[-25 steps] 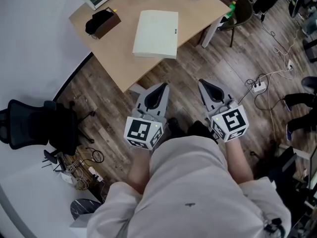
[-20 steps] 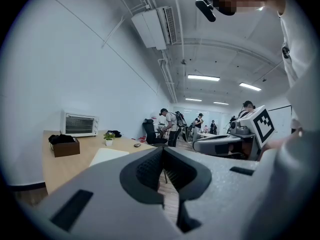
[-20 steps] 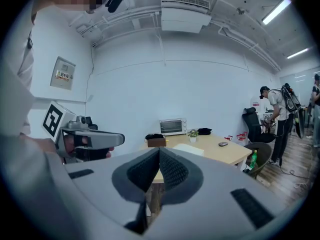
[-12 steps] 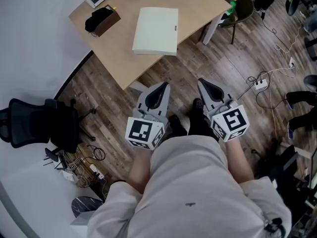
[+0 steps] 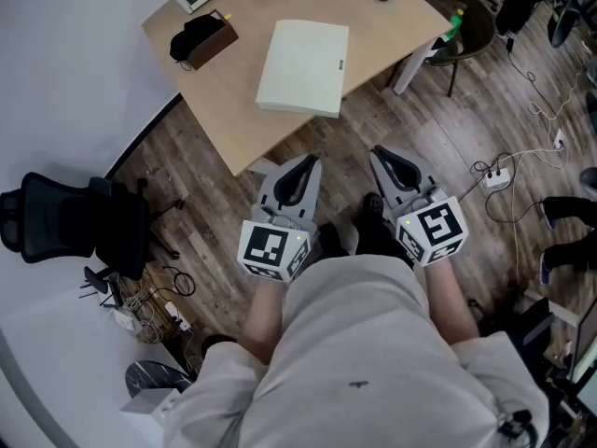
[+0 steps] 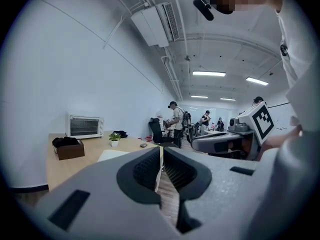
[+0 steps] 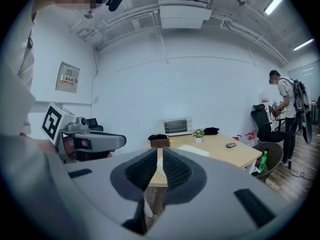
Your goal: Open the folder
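**Grippers held short of the desk**

The left gripper [image 5: 300, 171] and right gripper [image 5: 387, 161] were held side by side, pointed nearly level. The left was closed and empty; the right's jaws had just been opening, with nothing between them. The closed folder [image 5: 303, 66] lay on the desk [image 5: 233, 96], well apart.

The person wears a loose pale beige cloth shirt [image 5: 373, 343] with wide short sleeves [image 5: 213, 390]. A small dark fleck [image 5: 355, 384] marks the shirt's front. Above the shirt, a small black camera [image 6: 202, 6] is worn at the head.
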Action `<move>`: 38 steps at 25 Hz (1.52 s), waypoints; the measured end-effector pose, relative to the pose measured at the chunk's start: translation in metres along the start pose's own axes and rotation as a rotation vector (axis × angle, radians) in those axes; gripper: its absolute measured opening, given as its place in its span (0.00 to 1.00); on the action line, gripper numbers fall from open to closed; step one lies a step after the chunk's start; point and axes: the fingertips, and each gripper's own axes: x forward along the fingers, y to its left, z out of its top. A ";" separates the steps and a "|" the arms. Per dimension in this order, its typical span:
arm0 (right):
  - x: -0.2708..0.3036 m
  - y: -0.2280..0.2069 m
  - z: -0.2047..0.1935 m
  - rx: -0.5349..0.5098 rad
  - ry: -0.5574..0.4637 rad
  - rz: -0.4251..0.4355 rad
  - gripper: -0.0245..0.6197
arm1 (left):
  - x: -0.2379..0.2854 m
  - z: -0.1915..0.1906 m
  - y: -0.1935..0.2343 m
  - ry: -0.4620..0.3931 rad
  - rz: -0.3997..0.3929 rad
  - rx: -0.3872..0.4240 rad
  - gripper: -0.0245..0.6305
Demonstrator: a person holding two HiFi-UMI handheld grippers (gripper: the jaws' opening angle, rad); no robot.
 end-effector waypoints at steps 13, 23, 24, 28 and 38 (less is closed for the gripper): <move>0.036 -0.071 0.019 -0.006 0.012 0.086 0.20 | 0.072 0.013 -0.001 0.049 0.053 0.028 0.17; 0.039 -0.117 0.002 0.023 0.062 0.141 0.26 | 0.116 -0.006 -0.022 0.107 0.067 0.004 0.23; 0.038 -0.120 -0.001 0.027 0.066 0.151 0.26 | 0.118 -0.010 -0.024 0.111 0.068 -0.008 0.23; 0.041 -0.129 -0.015 0.035 0.088 0.185 0.26 | 0.124 -0.019 -0.030 0.130 0.104 -0.019 0.23; 0.049 -0.125 -0.047 0.065 0.159 0.239 0.27 | 0.111 -0.045 -0.027 0.211 0.185 0.015 0.24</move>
